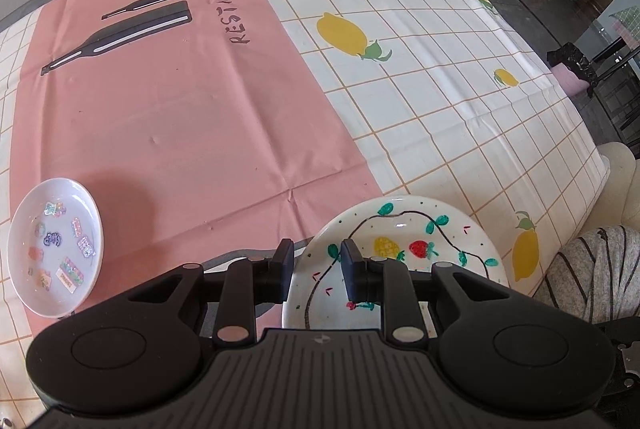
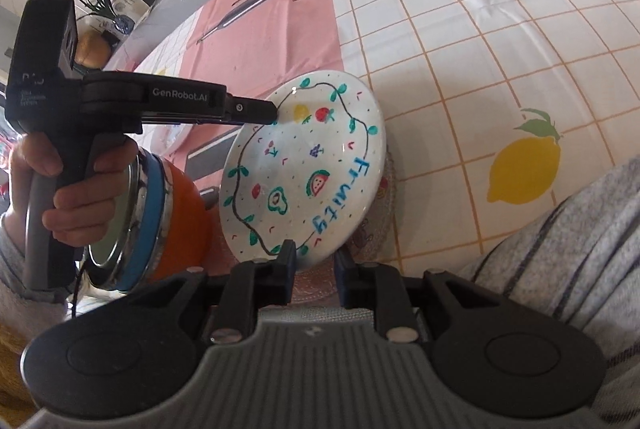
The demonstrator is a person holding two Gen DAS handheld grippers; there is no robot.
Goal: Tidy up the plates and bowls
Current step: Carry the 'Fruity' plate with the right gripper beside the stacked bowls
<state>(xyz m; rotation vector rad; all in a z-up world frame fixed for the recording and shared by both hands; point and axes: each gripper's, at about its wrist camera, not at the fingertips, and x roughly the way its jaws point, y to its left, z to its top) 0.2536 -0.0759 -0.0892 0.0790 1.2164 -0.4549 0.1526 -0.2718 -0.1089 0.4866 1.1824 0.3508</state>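
Left wrist view, left to right: a small pale lilac plate with colourful sticker motifs (image 1: pixel 56 249) lies flat on the pink "RESTAURANT" cloth (image 1: pixel 180 117) covering the tabletop (image 1: pixel 460 77); the left hand-held gripper (image 1: pixel 316 265) straddles the rim of a white round ceramic plate painted with fruits and a vine border (image 1: pixel 420 233), one finger outside the rim and one over the plate's face, with a gap visible between the fingers. Right wrist view, left to right: an orange pot with a blue band and metal rim (image 2: pixel 168 213) sits behind the person's hand; the painted plate, lettered "Fruity", stands tilted off the tabletop; the right hand-held gripper (image 2: pixel 316 261) is open about the plate's near rim, whether its fingers touch it cannot be told.
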